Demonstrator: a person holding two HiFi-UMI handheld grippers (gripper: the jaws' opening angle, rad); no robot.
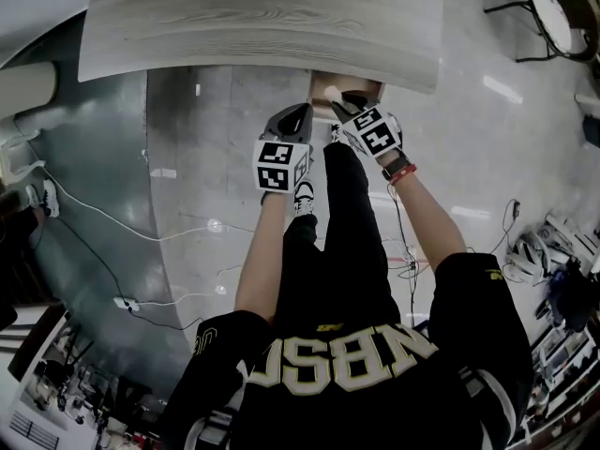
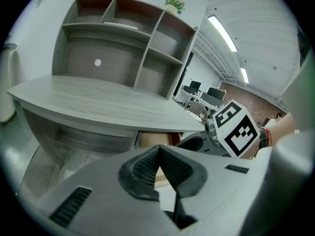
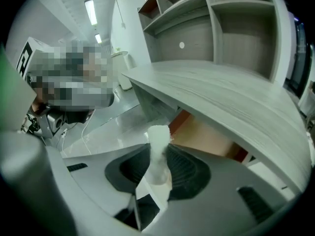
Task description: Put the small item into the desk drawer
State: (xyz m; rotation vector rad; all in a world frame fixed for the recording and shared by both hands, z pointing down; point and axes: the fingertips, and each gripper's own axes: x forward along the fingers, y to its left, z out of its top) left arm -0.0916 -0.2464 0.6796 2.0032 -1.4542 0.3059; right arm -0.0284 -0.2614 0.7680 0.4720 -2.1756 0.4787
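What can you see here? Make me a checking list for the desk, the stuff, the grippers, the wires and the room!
Surface: grey wood-grain desk top, bare where it shows.
Job's things: small white item held just by the open desk drawer, not yet put down inside.
Clutter: nothing seen.
Grippers: right gripper shut on the small white item; left gripper shut with nothing in it, beside the right one.
Cables: white cables trail across the floor to the person's left.
Surroundings: open shelf unit on the desk, a potted plant on top of it.
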